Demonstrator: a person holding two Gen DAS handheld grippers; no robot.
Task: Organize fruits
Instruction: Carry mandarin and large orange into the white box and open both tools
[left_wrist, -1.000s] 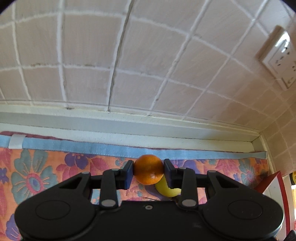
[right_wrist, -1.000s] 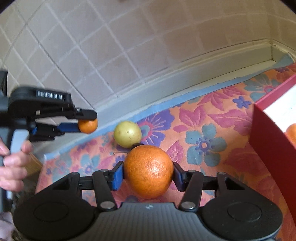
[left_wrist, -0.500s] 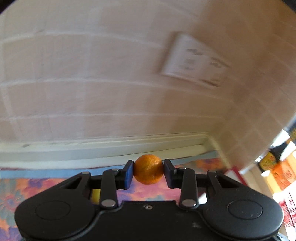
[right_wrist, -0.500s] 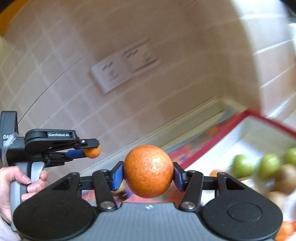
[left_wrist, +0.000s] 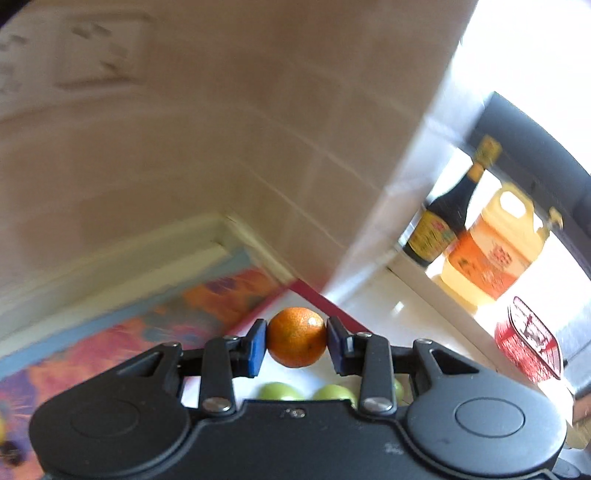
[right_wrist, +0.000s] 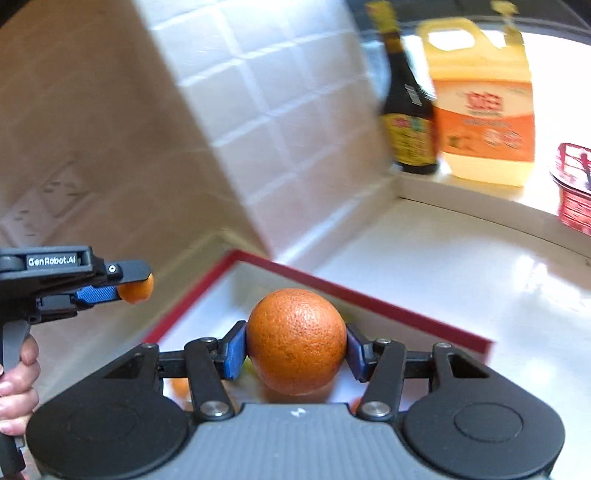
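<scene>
Left claw (left_wrist: 296, 345) pinches a small orange (left_wrist: 296, 338), right claw (right_wrist: 295, 349) a large orange (right_wrist: 295, 341); firm, round, roll-prone, gripped mid-girth.

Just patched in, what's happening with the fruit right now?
Each gripper holds a fruit. The left gripper is shut on a small orange; the right gripper is shut on a large orange. Both hang over the red-rimmed box, which already holds green fruits. Nothing released yet.
</scene>
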